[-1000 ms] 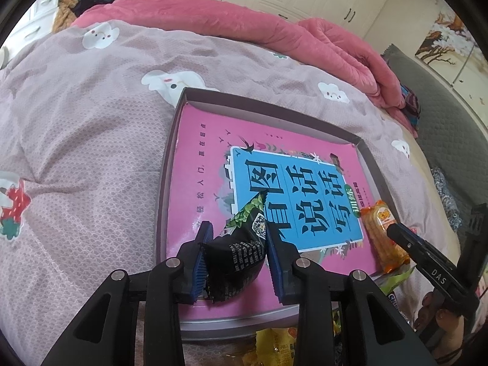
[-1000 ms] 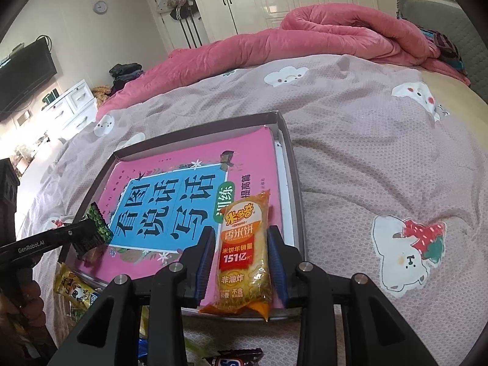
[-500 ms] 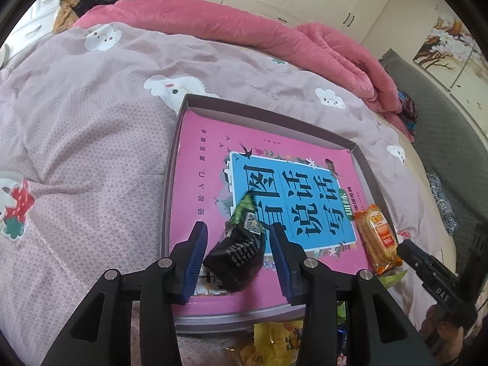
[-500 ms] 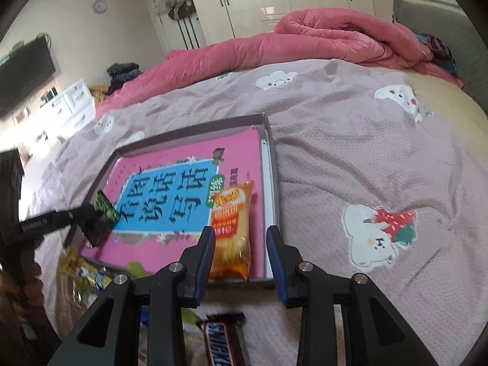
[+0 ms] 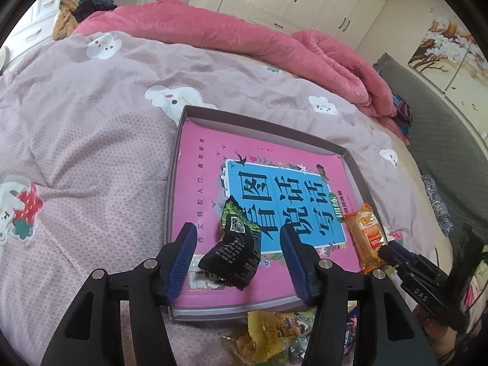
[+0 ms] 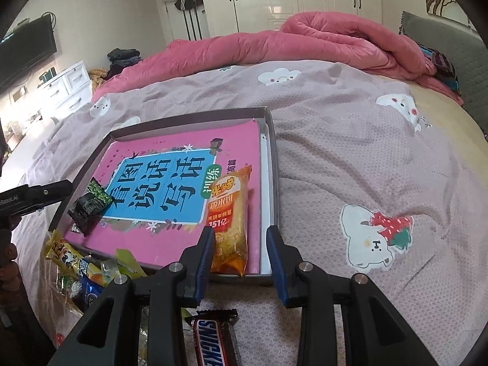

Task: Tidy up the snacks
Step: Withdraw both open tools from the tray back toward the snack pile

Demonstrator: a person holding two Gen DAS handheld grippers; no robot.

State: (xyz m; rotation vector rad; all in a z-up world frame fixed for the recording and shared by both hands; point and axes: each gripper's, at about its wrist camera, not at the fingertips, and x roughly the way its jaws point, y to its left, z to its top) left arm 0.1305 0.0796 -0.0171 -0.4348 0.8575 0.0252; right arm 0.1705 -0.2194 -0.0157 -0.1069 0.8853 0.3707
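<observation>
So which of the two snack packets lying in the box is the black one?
The black and green packet, crumpled between the opening left gripper fingers. The other, near the box's right side, is orange.

Snacks in and around a tray (image 6: 272,164) on a bed (image 6: 350,158).

The right gripper (image 6: 241,254) hangs over the tray's near edge, jaws apart and pressing nothing; the orange pack (image 6: 229,213) lies on the pink book (image 6: 170,189) just beyond them. At 9 o'clock the left gripper (image 6: 65,187) is beside a black-green packet (image 6: 88,209). A Snickers bar (image 6: 213,340) lies at 6 o'clock, loose snacks (image 6: 79,270) at 8.
</observation>
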